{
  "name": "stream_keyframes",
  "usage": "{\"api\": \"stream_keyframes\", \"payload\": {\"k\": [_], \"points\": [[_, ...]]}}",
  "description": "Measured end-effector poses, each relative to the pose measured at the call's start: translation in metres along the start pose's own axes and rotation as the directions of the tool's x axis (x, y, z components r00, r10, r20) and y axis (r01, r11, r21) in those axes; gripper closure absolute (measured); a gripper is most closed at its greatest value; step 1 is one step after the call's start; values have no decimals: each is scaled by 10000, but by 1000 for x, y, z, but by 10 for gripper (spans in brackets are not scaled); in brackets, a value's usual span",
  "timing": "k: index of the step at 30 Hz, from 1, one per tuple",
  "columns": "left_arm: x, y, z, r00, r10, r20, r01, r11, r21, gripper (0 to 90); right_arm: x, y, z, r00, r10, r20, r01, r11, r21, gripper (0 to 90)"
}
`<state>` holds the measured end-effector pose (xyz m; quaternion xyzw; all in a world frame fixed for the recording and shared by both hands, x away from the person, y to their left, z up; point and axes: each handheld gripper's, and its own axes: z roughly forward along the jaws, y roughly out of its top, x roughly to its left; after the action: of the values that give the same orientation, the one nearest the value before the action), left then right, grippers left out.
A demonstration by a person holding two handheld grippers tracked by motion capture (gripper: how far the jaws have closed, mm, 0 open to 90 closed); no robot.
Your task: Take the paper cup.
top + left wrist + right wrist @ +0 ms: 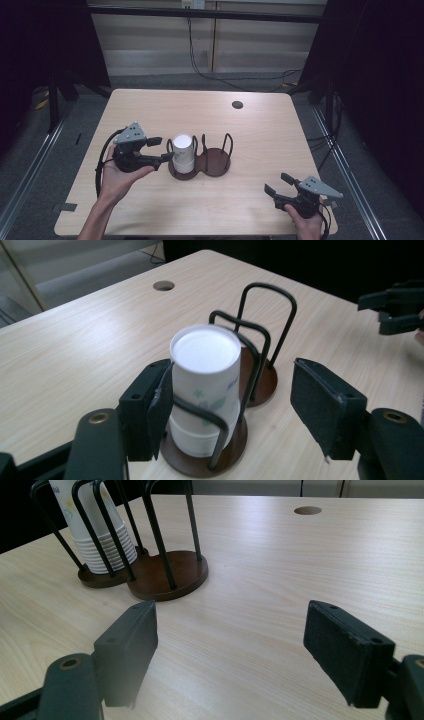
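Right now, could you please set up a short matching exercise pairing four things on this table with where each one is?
Things:
1. stack of paper cups
2. left gripper
3. right gripper
4. cable hole

Places:
a. far side of the tabletop
b. near right corner, jaws open over bare wood
c. left ring of the wire cup holder
d. jaws open beside the cups

Pairs: 1-c, 2-d, 3-b, 4-a

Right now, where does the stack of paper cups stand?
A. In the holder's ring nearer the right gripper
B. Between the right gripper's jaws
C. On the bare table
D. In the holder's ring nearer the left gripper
D: the stack of paper cups stands upside down in the holder ring nearer the left gripper, while the other ring is empty.
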<state>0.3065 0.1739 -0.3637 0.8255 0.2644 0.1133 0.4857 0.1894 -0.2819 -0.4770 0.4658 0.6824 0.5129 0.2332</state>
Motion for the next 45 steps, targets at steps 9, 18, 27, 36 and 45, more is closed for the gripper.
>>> {"api": "stream_keyframes", "payload": {"k": [9,18,27,36,45], "points": [[-2,22,15,9997,225,56,-229,9949,987,343,0,0,0,10000,37,-18,-37,10000,-35,208],[-3,34,22,9981,616,-58,-597,9837,1693,330,-1,0,-2,10000,58,76,-57,10000,-80,204],[4,42,38,9972,732,-154,-672,9667,2470,227,-1,0,-2,10000,56,43,-56,10000,-45,203],[5,41,58,9935,1096,-315,-938,9426,3204,262,-2,0,-3,10000,33,9,-33,10000,-43,200],[3,43,70,9913,1279,-321,-1086,9297,3519,305,-1,0,-2,9999,65,-111,-64,10000,49,199]]}}
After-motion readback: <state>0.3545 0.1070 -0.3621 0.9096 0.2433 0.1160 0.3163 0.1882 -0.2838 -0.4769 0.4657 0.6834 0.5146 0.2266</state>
